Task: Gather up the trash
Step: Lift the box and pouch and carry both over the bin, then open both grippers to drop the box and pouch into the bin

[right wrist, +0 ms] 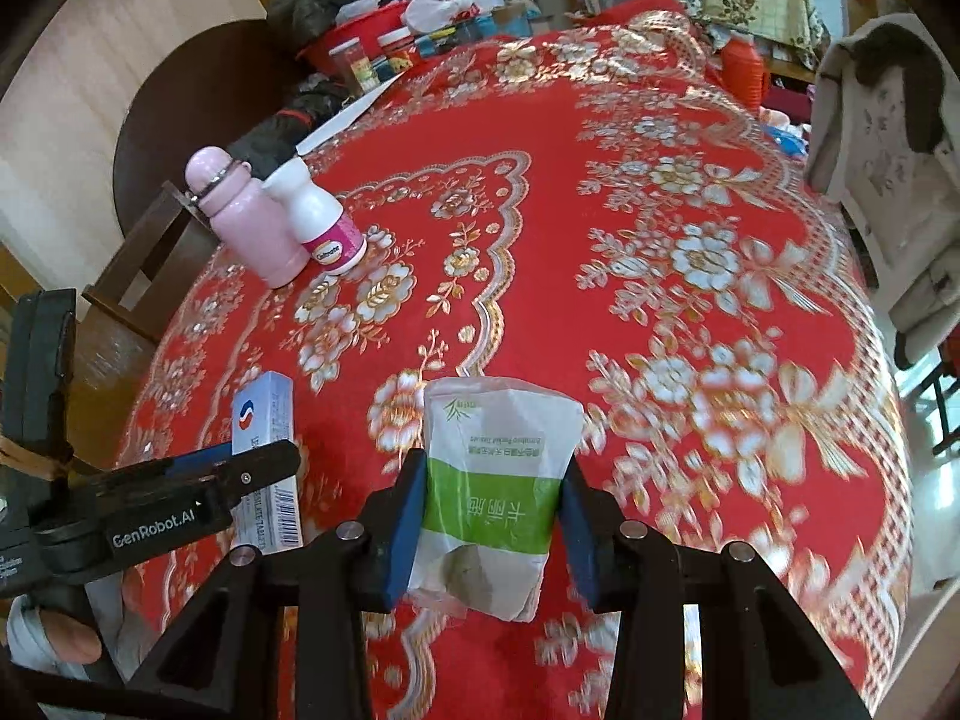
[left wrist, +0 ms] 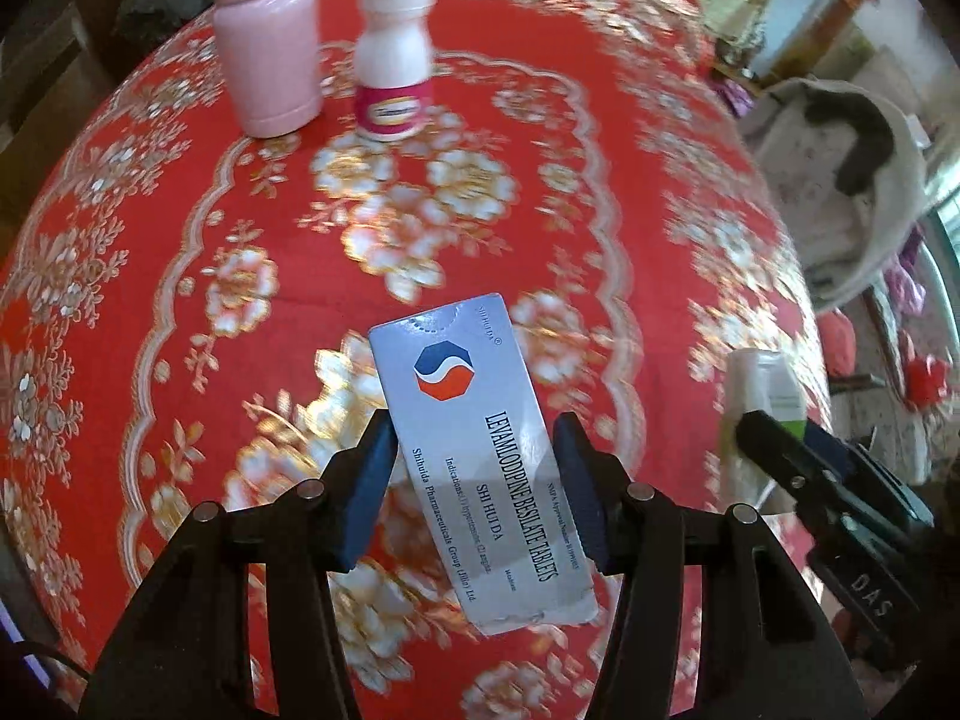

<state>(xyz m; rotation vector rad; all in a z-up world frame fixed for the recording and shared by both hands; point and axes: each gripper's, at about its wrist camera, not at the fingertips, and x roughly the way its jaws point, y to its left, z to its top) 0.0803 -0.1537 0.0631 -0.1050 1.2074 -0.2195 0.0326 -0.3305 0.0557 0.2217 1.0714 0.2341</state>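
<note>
The surface [right wrist: 600, 228] is covered by a red cloth with gold and white flowers. 2 bottles stand on it near one edge: a pink bottle [right wrist: 252, 222] and, touching it, a white bottle [right wrist: 324, 222] with a pink label.

Each fisheye sits just behind its own tongs, looking steeply down and forward over the red floral tabletop [left wrist: 600, 120] from close above. Both views share the tabletop, the pink bottle [left wrist: 267, 54] and white bottle [left wrist: 393, 69] at its far left, and each other's tongs.
</note>
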